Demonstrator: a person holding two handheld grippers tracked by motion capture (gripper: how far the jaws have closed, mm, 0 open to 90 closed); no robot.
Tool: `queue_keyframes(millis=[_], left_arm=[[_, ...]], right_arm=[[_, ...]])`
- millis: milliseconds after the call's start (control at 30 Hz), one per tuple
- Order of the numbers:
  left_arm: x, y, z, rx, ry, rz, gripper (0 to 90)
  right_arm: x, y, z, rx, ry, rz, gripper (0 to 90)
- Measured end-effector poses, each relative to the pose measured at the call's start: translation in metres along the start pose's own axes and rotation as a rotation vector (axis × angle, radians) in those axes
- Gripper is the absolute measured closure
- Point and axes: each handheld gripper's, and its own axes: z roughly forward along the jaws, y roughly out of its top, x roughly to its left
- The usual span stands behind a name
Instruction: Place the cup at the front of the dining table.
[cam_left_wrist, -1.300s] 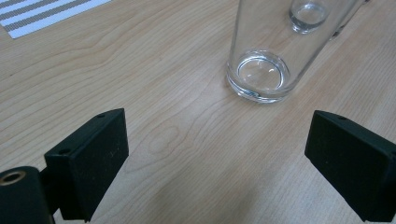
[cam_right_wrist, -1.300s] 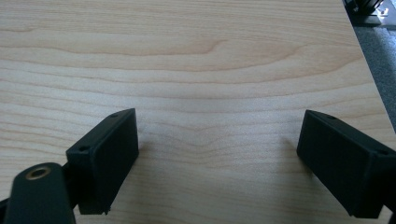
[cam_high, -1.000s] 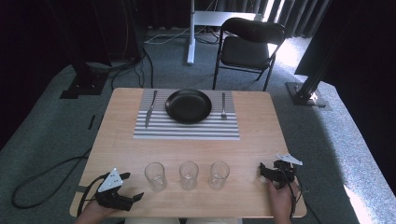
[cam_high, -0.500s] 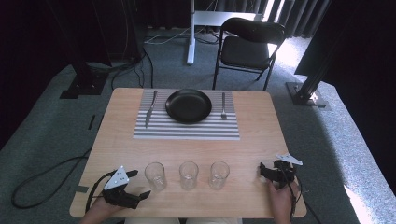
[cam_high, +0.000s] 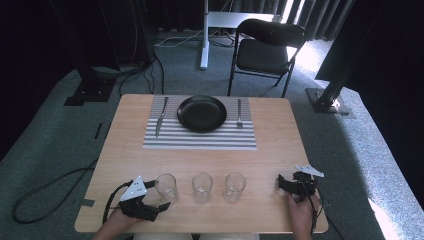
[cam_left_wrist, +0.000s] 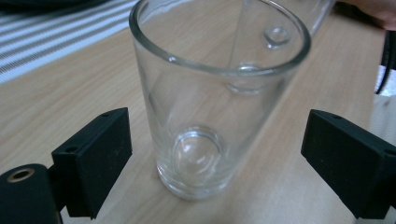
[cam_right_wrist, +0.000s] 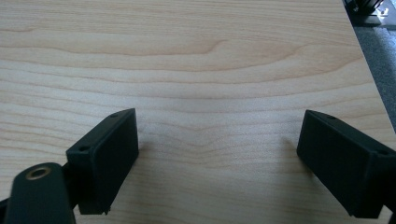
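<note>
— What's laid out on the table (cam_high: 280, 150)?

— It's pale wood with a fine wavy grain. At the far side lies a striped grey-and-white placemat (cam_high: 200, 137) with a round black plate (cam_high: 202, 113) on it, a metal knife (cam_high: 161, 116) to the plate's left and a metal fork (cam_high: 239, 113) to its right. Along the near edge stand three clear, smooth, slightly tapered tumblers in a row: the left glass (cam_left_wrist: 210, 102), the middle glass (cam_high: 202, 187) and the right glass (cam_high: 234, 187), all upright.

— And the tongs?

— The left gripper (cam_left_wrist: 219, 154) sits at the near left corner, its flat matte black jaws spread wide on either side of the left glass, with gaps on both sides, not touching it. The right gripper (cam_right_wrist: 217, 158) rests at the near right, well apart from the glasses, jaws also wide apart over bare wood.

— Anything beyond the table?

— A black folding chair (cam_high: 267, 47) on grey carpet.
</note>
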Motion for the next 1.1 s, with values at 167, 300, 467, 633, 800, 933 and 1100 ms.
queue_keyframes(millis=[167, 300, 467, 633, 800, 933, 1100], left_arm=[[0.002, 0.003, 0.002, -0.058, 0.003, -0.013, 9.1], [-0.001, 0.006, 0.004, -0.096, -0.005, 0.004, 15.2], [-0.002, 0.008, 0.011, -0.11, 0.0, -0.004, 15.3], [-0.003, 0.009, 0.014, -0.148, -0.003, -0.02, 15.3], [-0.005, 0.009, 0.018, -0.179, 0.021, -0.015, 15.3], [-0.011, 0.01, 0.023, -0.187, 0.067, -0.012, 15.4], [-0.019, 0.01, 0.028, -0.183, 0.138, -0.019, 15.4]], right_arm=[[0.0, 0.0, 0.0, 0.0, 0.0, -0.001, 12.1], [0.0, 0.0, 0.0, 0.0, 0.0, 0.0, 12.1], [0.0, 0.0, 0.0, 0.0, 0.0, 0.0, 12.0], [0.0, 0.0, 0.0, -0.001, 0.001, 0.001, 12.0], [0.0, 0.0, 0.0, 0.0, 0.0, 0.0, 12.1], [0.0, 0.0, 0.0, 0.0, 0.0, 0.0, 12.1], [0.0, 0.0, 0.0, 0.0, 0.0, 0.0, 12.1]])
